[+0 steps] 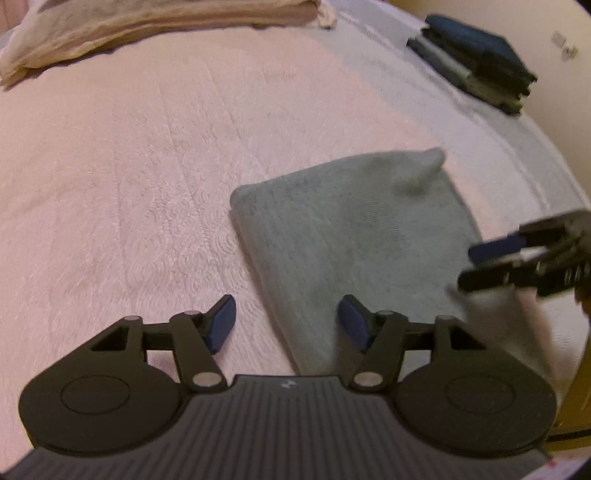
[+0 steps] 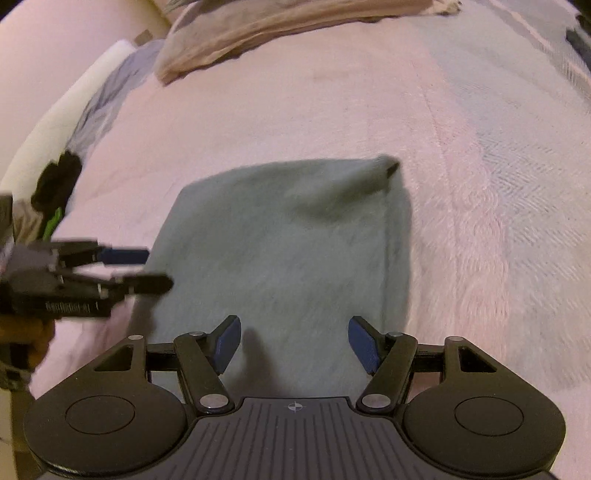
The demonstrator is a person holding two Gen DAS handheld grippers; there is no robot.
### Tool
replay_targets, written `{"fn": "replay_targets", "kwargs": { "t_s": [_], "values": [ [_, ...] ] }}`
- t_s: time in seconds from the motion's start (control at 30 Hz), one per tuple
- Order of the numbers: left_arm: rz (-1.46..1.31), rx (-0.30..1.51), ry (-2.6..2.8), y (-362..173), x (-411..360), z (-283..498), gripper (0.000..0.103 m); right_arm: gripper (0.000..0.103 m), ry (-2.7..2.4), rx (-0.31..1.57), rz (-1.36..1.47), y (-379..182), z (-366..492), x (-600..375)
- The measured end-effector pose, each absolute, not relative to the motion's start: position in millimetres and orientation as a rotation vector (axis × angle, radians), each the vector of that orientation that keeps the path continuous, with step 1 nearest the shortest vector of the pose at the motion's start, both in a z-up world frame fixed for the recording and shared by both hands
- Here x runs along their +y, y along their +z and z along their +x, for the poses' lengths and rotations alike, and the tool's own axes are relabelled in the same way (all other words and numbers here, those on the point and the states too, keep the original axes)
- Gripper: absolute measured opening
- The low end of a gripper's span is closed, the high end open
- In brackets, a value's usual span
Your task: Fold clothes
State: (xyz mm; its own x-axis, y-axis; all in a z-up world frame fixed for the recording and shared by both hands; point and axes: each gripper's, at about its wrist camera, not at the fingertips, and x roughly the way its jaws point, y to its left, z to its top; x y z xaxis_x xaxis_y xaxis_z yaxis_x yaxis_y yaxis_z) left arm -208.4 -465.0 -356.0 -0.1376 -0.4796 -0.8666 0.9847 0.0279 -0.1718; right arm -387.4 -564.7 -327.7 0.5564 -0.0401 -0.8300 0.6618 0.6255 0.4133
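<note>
**Folded grey towel lies ahead of both tongs, nearer the right**

Left wrist view: a bed with a pink textured bedspread (image 1: 155,177) fills the picture, a paler grey strip running along its far right side. A beige blanket (image 1: 147,26) is heaped at 11 o'clock, and a stack of dark folded clothes (image 1: 476,59) sits at 1 o'clock near the bed's edge. The grey towel (image 1: 351,240), already folded into a rough rectangle, lies at 1 o'clock from the left tongs (image 1: 290,323), its long axis running from the near edge away toward 1 o'clock. One far corner is curled up. The left tongs stand released and empty, their right pad over the towel's near left edge, the left pad over bare bedspread. The right tongs (image 1: 476,266) come in at 3 o'clock, blurred, fingers apart, at the towel's right edge.

Right wrist view: the same bedspread (image 2: 480,221), with the blanket (image 2: 258,26) at 12 o'clock. Here the towel (image 2: 288,251) lies dead ahead of the right tongs (image 2: 293,345), at 12 o'clock, long axis pointing away. These tongs are spread wide, holding nothing, both pads above the near hem. The left tongs (image 2: 155,269) show at 9 o'clock, blurred, just beside the towel's left edge.

By my judgement the right tongs are better centred for the next fold or lift.
</note>
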Motion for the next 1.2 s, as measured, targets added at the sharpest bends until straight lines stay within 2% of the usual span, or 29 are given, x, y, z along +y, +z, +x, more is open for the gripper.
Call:
{"fn": "replay_targets", "kwargs": {
  "t_s": [0.13, 0.2, 0.27, 0.33, 0.5, 0.77, 0.9, 1.03, 1.2],
  "values": [
    [0.730, 0.996, -1.456, -369, -474, -207, 0.066, 0.062, -0.466, 0.882, 0.832, -322, -396, -570],
    [0.738, 0.985, -1.453, -362, -470, -207, 0.066, 0.063, -0.469, 0.904, 0.771, -308, -402, -558],
    [0.760, 0.936, -1.472, -349, -458, -209, 0.060, 0.063, -0.434, 0.917, 0.667, -293, -415, -539],
    [0.792, 0.893, -1.518, -340, -442, -210, 0.060, 0.065, -0.412, 0.941, 0.614, -290, -428, -523],
    [0.866, 0.929, -1.554, -338, -412, -204, 0.060, 0.065, -0.458, 0.965, 0.685, -297, -456, -515],
    [0.851, 0.920, -1.556, -324, -438, -198, 0.060, 0.065, -0.515, 0.851, 0.759, -275, -449, -546],
    [0.889, 0.883, -1.599, -325, -443, -211, 0.060, 0.065, -0.526, 0.894, 0.766, -279, -452, -527],
    [0.941, 0.847, -1.678, -323, -429, -226, 0.060, 0.065, -0.588, 0.885, 0.890, -289, -482, -495],
    [0.931, 0.954, -1.745, -326, -380, -245, 0.060, 0.065, -0.580, 0.936, 0.969, -318, -502, -467]
  ]
}}
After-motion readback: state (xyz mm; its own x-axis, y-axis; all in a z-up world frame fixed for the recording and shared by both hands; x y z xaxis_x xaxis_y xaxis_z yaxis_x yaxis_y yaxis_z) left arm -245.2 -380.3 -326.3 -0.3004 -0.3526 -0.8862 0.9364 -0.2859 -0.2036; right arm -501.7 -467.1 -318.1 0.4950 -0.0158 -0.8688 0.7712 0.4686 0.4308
